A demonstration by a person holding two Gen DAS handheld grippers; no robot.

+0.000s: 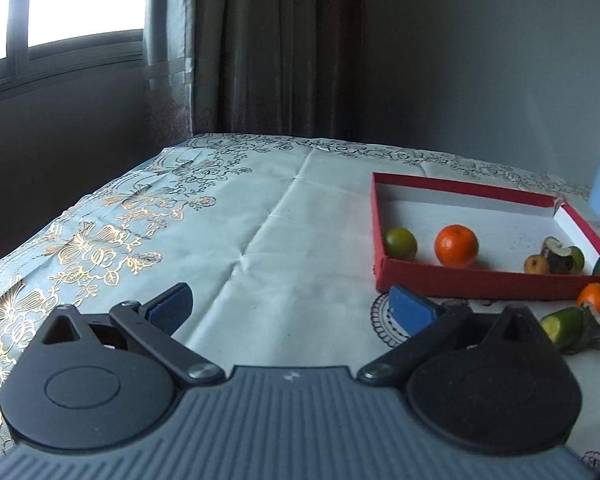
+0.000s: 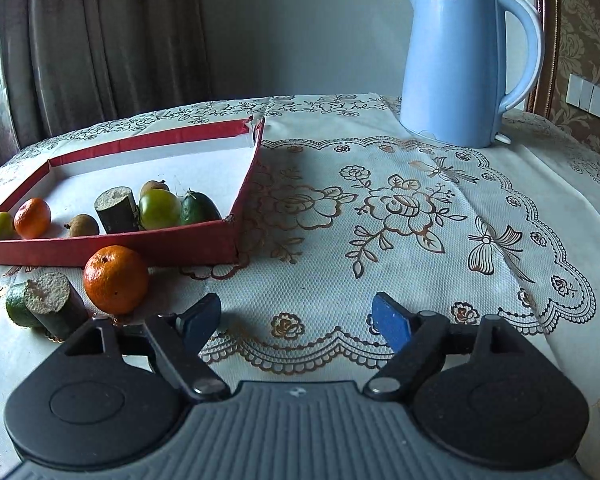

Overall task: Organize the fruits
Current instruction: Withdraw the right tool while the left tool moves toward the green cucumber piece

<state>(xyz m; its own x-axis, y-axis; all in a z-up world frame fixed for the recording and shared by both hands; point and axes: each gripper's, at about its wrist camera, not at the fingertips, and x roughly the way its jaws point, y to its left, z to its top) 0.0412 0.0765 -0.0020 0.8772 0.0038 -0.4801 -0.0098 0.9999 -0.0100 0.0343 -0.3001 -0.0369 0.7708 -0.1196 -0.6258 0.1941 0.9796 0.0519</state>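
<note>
- The left hand-held gripper (image 1: 290,306) is hovering over the bare cloth of the counter (image 1: 260,240), jaws spread wide and grasping nothing.
- The right hand-held gripper (image 2: 298,320) is likewise hanging released, nothing between its blue pads (image 2: 390,326).
- The red box (image 2: 112,248) is sitting at about ten o'clock in the right wrist view and is already holding several fruits: a small green fruit (image 2: 1,225), an orange (image 2: 32,218), a brownish fruit (image 2: 83,225), a dark cut stalk piece (image 2: 117,209) and a green tomato-like fruit (image 2: 159,209).
- Outside the box, just beside its near wall, a loose orange (image 2: 116,279) is resting at about nine o'clock of the right gripper, with a cut stalk piece (image 2: 50,308) lying close by and a green piece (image 2: 18,304) behind it.
- Judging by this, the sorting is looking partly done, and the step in hand appears to be a reach for the next loose item.
- The next move is calling for the right gripper to swing left, centre its spread jaws around the loose orange, and close gently, since a round fruit may be rolling away if nudged.
- A blue kettle (image 2: 460,64) is standing at one o'clock, well apart.
</note>
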